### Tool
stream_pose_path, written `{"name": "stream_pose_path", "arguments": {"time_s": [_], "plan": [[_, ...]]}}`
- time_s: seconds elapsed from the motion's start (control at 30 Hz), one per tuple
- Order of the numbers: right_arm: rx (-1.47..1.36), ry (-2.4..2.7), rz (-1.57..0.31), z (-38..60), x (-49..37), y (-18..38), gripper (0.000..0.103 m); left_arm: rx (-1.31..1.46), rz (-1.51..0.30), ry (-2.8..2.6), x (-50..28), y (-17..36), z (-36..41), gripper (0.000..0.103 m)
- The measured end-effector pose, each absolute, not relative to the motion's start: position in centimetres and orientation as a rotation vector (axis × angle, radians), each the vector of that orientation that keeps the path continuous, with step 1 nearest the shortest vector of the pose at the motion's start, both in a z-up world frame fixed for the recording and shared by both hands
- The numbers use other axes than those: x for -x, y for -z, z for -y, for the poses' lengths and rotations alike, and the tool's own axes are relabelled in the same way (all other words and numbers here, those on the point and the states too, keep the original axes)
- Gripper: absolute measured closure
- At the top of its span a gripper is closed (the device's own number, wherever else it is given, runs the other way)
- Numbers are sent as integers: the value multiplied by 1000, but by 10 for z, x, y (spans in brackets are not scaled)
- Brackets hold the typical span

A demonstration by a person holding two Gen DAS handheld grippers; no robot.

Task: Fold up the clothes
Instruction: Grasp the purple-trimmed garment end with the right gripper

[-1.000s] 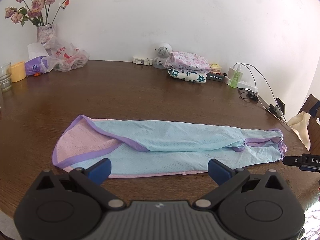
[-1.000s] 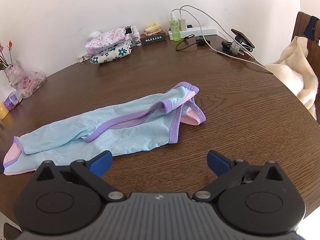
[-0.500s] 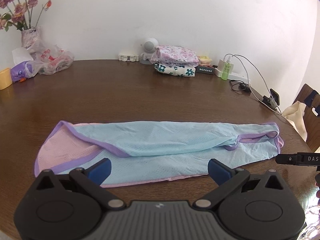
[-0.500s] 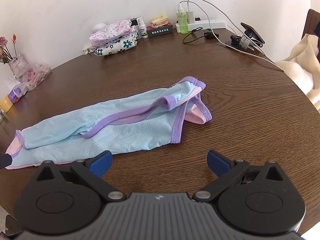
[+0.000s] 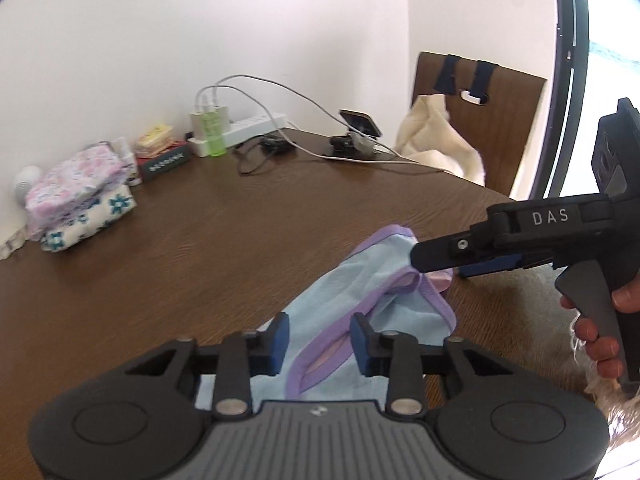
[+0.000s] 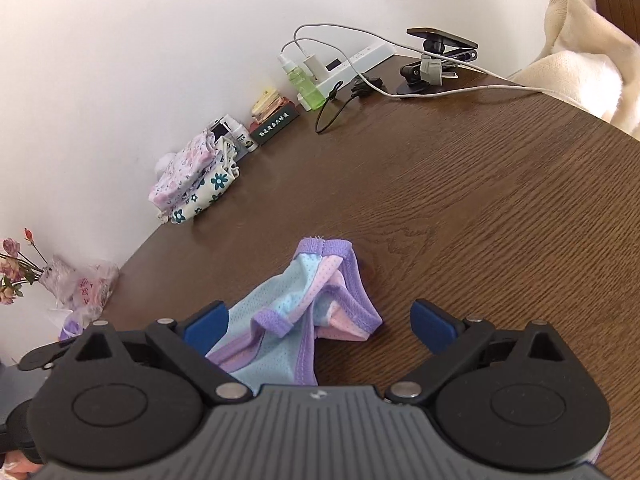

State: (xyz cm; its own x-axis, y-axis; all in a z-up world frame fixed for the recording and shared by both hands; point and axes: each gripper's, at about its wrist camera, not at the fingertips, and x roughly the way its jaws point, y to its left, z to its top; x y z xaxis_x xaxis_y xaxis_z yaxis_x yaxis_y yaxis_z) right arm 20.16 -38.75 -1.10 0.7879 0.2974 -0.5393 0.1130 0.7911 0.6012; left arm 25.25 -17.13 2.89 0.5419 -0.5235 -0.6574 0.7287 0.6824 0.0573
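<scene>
A light blue mesh garment (image 5: 360,280) with purple trim and a pink inside lies on the brown table (image 5: 200,260). In the left wrist view my left gripper (image 5: 319,344) hangs low over it. Its jaws are closing, with a purple-edged fold between the blue pads, which do not press on the cloth. From the right, a hand holds my right gripper over the garment's end, its black fingers (image 5: 448,250) above the trim. In the right wrist view my right gripper (image 6: 320,322) is wide and just starting to close, the bunched end of the garment (image 6: 280,304) between its fingers.
A stack of folded floral clothes (image 5: 76,196) sits by the wall. Beside it are a green bottle (image 5: 212,136), a power strip with cables (image 5: 256,124) and a phone on a stand (image 5: 360,124). A cream cloth (image 5: 440,140) hangs over a chair past the table's edge. Flowers (image 6: 16,268) stand far left.
My left gripper has swung right along the garment to its right end, rolled, and its jaws have narrowed. My right gripper has come in closer over that same end.
</scene>
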Motion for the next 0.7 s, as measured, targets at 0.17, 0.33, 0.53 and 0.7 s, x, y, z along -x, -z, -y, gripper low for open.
{"name": "stream_pose_path", "arguments": {"time_s": [0.17, 0.33, 0.53, 0.7], "plan": [[-716, -118, -615, 388, -209, 22, 35, -341, -671, 808, -266, -10, 197, 81], [-705, -106, -590, 382, -208, 24, 39, -334, -710, 815, -271, 2, 199, 82], [-718, -127, -592, 376, -209, 30, 65, -291, -715, 816, -274, 4, 192, 82], [-744, -119, -583, 376, -208, 35, 76, -282, -707, 817, -274, 5, 191, 82]]}}
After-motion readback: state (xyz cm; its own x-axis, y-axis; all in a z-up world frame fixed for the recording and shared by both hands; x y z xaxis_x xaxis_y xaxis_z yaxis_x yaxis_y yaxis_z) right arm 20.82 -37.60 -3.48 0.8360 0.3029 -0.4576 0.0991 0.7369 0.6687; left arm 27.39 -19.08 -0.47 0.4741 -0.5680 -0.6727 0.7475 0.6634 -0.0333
